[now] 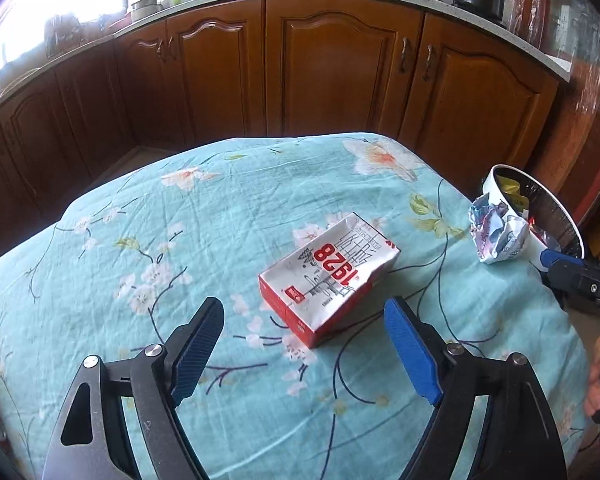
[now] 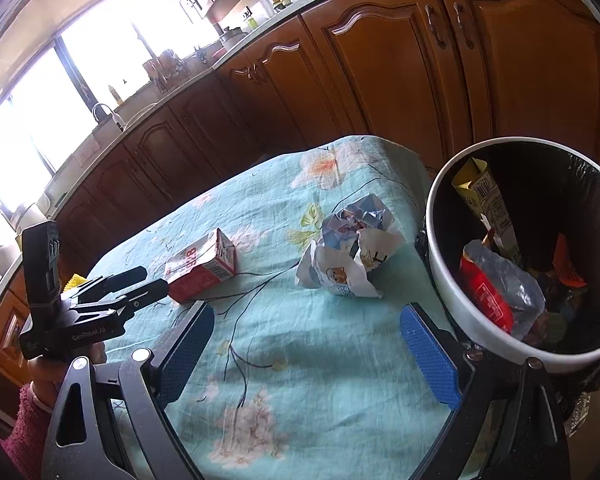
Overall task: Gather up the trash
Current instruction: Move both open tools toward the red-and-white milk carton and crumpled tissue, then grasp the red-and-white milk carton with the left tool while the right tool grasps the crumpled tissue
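Wooden kitchen cabinets [image 1: 332, 68] form the backdrop, and a floral blue cloth [image 1: 204, 216] is spread over the counter that carries the trash.

From the left wrist view, the left gripper [image 1: 304, 320] is seen held low over the cloth with its jaws spread wide and nothing between them. A red-and-white carton [image 1: 328, 276] lies on its side just ahead of them, untouched. Farther right, a crumpled wrapper [image 1: 498, 230] rests near the counter edge, just beside the white bin [image 1: 540, 216], and part of the right gripper is glimpsed at the frame edge.

From the right wrist view, the right gripper [image 2: 308, 332] is likewise seen with jaws wide and empty above the cloth. The crumpled wrapper [image 2: 352, 248] lies ahead of it, and the bin [image 2: 444, 280], already holding several discarded packets, stands just beyond the counter's right edge. The left gripper [image 2: 156, 280] is shown close to the carton [image 2: 204, 268]; contact cannot quite be judged there.

The carton looks dented and probably empty, so it could be crushed or pushed along the cloth if the jaws are closed off-centre. The light wrapper could be nudged off the edge and miss the bin.
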Motion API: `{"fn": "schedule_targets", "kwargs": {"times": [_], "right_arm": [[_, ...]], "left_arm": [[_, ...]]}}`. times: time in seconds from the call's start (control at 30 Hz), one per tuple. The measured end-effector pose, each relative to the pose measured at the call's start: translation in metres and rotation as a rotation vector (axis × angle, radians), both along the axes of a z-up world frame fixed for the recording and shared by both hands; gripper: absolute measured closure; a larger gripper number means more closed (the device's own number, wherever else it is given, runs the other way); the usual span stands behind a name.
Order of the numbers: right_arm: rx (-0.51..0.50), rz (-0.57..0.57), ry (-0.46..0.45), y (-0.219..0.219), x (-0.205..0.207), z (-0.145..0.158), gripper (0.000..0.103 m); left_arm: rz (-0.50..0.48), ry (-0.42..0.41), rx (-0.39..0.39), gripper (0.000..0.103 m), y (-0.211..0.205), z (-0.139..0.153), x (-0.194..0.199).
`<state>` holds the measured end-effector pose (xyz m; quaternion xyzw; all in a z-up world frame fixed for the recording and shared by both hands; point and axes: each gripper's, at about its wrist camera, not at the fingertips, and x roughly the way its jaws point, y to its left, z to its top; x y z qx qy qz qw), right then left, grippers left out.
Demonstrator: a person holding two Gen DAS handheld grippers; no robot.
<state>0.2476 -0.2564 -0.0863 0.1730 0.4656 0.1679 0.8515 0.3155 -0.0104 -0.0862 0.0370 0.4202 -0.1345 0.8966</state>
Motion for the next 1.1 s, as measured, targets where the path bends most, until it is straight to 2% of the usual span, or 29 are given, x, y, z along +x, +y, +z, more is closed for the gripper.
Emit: {"fn": "schedule_targets", "kwargs": {"times": [0.17, 0.37, 0.43, 0.47, 0.5, 0.53, 0.6, 0.7, 0.77, 0.9, 1.03, 1.1], "right_arm": [[-0.026, 0.008, 0.007, 0.004, 0.024, -0.008, 0.008], [-0.077, 0.042, 0.017, 0.017, 0.042, -0.019, 0.010], [-0.104, 0.042, 0.012, 0.020, 0.044, -0.022, 0.023], [-0.130, 0.043, 0.006, 0.022, 0.044, -0.022, 0.034], [-0.138, 0.047, 0.003, 0.022, 0.044, -0.022, 0.054], [-0.133, 0.052, 0.012, 0.022, 0.044, -0.023, 0.061], [-0.140, 0.047, 0.004, 0.021, 0.040, -0.023, 0.072], [-0.141, 0.050, -0.015, 0.019, 0.032, -0.017, 0.081], [-0.134, 0.058, -0.024, 0.018, 0.025, -0.011, 0.087], [-0.119, 0.075, -0.039, 0.017, 0.012, -0.002, 0.088], [-0.083, 0.070, -0.050, 0.011, 0.000, 0.007, 0.089], [-0.065, 0.062, -0.059, 0.005, -0.007, 0.013, 0.089]], "left_arm": [[-0.058, -0.008, 0.063, 0.019, -0.014, -0.013, 0.020], [-0.106, 0.007, 0.102, 0.019, -0.027, -0.028, 0.033], [-0.118, 0.001, 0.105, 0.021, -0.031, -0.029, 0.031], [-0.122, -0.010, 0.112, 0.026, -0.033, -0.029, 0.028], [-0.125, -0.017, 0.119, 0.031, -0.035, -0.029, 0.026], [-0.132, -0.014, 0.122, 0.039, -0.037, -0.029, 0.024], [-0.132, -0.008, 0.125, 0.039, -0.041, -0.028, 0.019], [-0.126, -0.012, 0.148, 0.040, -0.048, -0.024, 0.005], [-0.114, -0.007, 0.136, 0.040, -0.052, -0.021, -0.003], [-0.080, 0.000, 0.079, 0.041, -0.053, -0.007, -0.022], [-0.024, 0.021, -0.019, 0.041, -0.049, 0.005, -0.036], [-0.004, 0.015, -0.038, 0.041, -0.051, 0.011, -0.043]]}}
